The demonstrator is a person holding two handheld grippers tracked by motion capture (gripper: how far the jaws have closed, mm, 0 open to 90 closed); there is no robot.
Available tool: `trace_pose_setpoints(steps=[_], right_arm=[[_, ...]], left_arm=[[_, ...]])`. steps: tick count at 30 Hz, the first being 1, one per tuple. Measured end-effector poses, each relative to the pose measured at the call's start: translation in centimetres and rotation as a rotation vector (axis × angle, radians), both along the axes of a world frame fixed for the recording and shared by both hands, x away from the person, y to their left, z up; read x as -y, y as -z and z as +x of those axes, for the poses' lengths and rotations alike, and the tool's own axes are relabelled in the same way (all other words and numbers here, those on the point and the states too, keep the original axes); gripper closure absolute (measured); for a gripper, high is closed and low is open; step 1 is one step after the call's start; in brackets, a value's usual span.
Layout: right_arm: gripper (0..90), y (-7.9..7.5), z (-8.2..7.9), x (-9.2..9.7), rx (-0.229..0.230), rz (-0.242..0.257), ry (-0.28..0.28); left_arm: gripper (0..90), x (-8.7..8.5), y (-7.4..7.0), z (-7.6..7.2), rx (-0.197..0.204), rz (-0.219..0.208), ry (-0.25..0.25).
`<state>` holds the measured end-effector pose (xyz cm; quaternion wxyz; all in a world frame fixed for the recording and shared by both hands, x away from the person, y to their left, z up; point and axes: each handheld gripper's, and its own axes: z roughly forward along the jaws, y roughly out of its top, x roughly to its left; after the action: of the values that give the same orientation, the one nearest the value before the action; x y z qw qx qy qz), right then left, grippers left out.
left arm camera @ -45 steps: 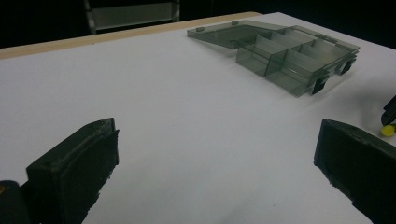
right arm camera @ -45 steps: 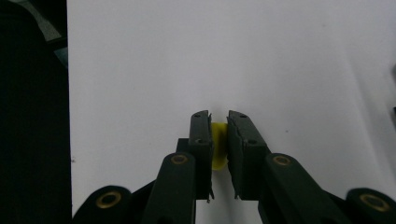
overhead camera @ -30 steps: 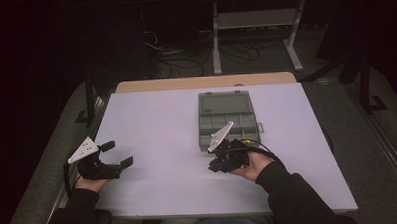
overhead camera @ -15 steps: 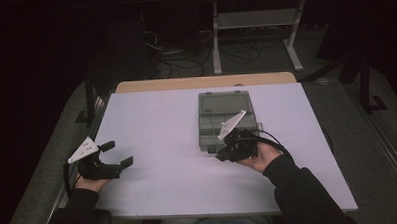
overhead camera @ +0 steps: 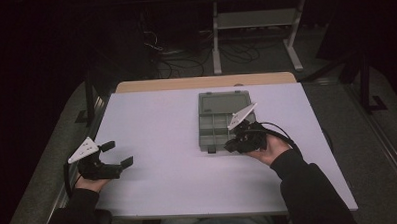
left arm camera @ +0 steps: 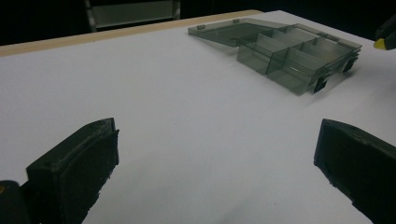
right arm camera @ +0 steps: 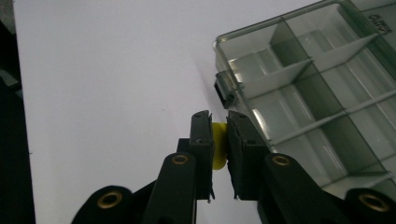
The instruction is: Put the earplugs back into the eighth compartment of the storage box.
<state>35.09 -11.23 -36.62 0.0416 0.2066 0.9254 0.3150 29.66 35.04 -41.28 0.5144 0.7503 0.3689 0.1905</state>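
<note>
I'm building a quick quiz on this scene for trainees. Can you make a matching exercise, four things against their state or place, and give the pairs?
Things:
1. left gripper
2. right gripper
3. compartment box
4. small yellow piece

States or places:
A. lid open, lying flat on the white table top
B. clamped between two black jaws
C. jaws wide apart, nothing between them
D. shut on a piece, at the box's near edge

Pairs: 1-C, 2-D, 3-A, 4-B
</note>
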Motion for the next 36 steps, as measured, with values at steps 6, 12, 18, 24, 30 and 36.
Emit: trace_pose_setpoints(steps=[6, 12, 18, 24, 30, 36], right_arm=[[79.1, -0.3, 1.0, 1.5, 0.004, 0.020, 0.063], [79.1, 0.0, 2.0, 2.6, -0.003, 0.017, 0.115], [79.2, 0.2, 2.8, 3.4, -0.001, 0.016, 0.177], [79.2, 1.0, 4.2, 4.3, -0.022, 0.007, 0.239], [79.1, 1.8, 5.2, 5.1, -0.049, -0.001, 0.292], [78.4, 2.5, 5.7, 5.3, -0.066, -0.020, 0.320]], left_arm=[[0.0, 0.0, 0.0, 0.0, -0.001, -0.001, -0.001], [0.0, 0.0, 0.0, 0.0, -0.001, 0.000, -0.001], [0.0, 0.0, 0.0, 0.0, -0.001, 0.000, 0.001], [0.0, 0.0, 0.0, 0.0, -0.001, 0.000, 0.001], [0.0, 0.0, 0.0, 0.0, -0.001, -0.001, 0.001], [0.0, 0.0, 0.0, 0.0, 0.000, -0.001, 0.002]])
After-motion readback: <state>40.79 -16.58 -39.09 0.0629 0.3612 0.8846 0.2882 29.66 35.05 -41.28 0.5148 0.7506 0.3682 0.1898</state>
